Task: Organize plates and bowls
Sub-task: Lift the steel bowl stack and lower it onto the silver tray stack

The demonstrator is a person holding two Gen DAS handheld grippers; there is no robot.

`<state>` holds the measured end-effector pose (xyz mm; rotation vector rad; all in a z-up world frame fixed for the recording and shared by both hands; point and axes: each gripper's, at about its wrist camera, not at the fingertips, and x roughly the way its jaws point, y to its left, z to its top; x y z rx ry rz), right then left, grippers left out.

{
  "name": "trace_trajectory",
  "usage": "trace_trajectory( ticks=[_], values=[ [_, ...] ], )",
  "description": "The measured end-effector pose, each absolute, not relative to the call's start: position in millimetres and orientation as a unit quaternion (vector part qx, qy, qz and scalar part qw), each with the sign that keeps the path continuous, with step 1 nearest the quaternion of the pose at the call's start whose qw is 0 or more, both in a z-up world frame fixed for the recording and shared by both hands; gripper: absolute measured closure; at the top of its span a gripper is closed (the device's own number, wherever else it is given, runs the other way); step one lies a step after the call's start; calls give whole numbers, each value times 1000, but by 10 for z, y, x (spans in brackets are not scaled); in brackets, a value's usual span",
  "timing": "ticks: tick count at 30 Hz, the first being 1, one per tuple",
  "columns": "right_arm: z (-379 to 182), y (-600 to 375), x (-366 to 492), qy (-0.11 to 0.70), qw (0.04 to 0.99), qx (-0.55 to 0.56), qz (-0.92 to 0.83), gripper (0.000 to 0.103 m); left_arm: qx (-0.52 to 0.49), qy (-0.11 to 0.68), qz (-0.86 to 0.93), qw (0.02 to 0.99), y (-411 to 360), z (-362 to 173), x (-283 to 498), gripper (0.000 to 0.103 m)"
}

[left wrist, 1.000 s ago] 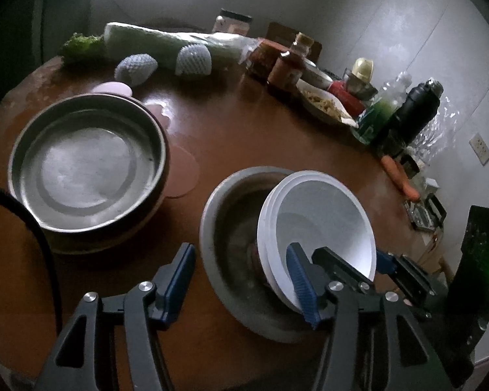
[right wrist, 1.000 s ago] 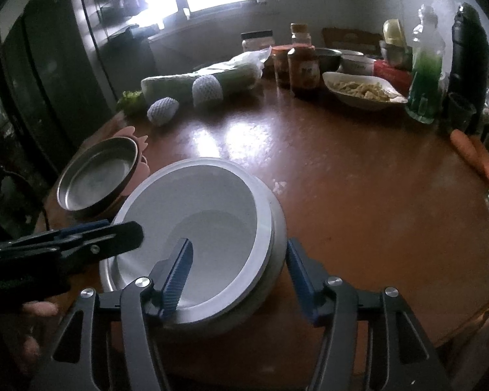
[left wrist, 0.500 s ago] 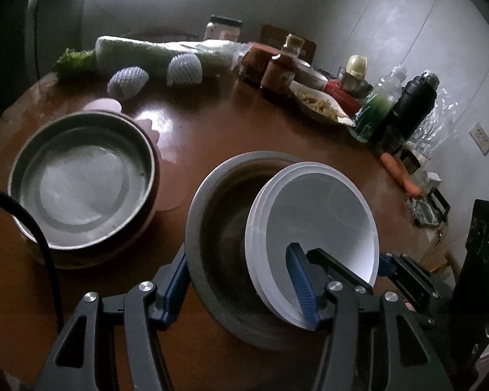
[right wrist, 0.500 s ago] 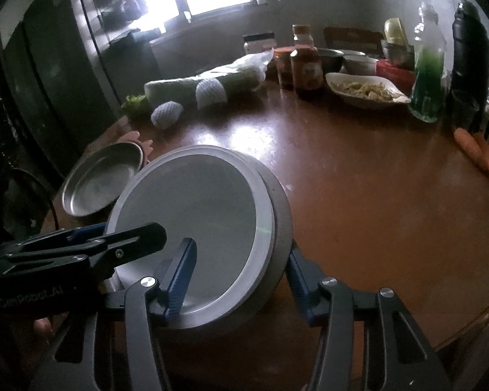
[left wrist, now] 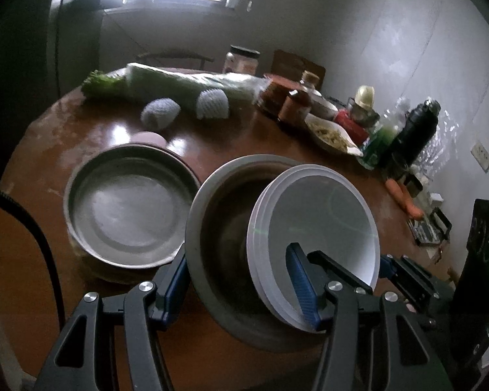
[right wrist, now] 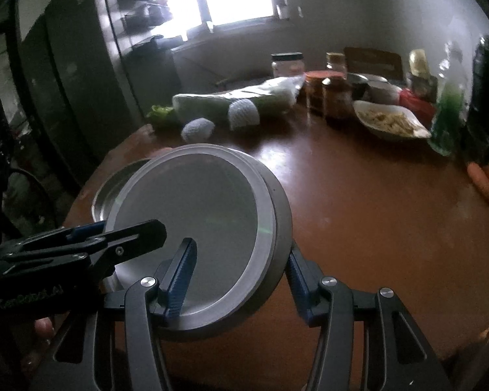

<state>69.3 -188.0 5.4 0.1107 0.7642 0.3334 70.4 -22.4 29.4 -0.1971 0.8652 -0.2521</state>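
A grey metal bowl (left wrist: pixel 225 228) with a few white bowls (left wrist: pixel 322 215) nested in it hangs tilted above the brown table (left wrist: pixel 81 137). My left gripper (left wrist: pixel 238 280) is shut on the stack, one finger outside the grey wall and the other inside the top white bowl. My right gripper (right wrist: pixel 239 273) grips the opposite side the same way, with the white bowls (right wrist: pixel 192 202) and grey bowl (right wrist: pixel 277 228) between its pads. The left gripper (right wrist: pixel 91 238) shows at the stack's left edge there. A steel dish (left wrist: pixel 127 208) rests on the table to the left, partly hidden in the right wrist view as steel dish (right wrist: pixel 114 185).
Along the table's far side lie a cabbage (left wrist: pixel 166 81), two foam-netted fruits (left wrist: pixel 159 114), jars (left wrist: pixel 293 104), a dish of food (left wrist: pixel 332 137), a green bottle (left wrist: pixel 378 140) and a black flask (left wrist: pixel 414 130). Carrots (left wrist: pixel 404 198) lie at the right edge. A black cable (left wrist: pixel 39 238) hangs near left.
The right jaws closed in on the stack's rim and the left finger came against the grey wall. The stack then tipped and rose off the table with both grippers.
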Motion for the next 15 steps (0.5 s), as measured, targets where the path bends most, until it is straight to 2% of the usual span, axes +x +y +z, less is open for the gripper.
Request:
trace_trajectory(
  ticks=[15],
  values=[
    [132,-1068,1102,367,906,17,209,48,-108,405,-59,906,532,352,913,46]
  ],
)
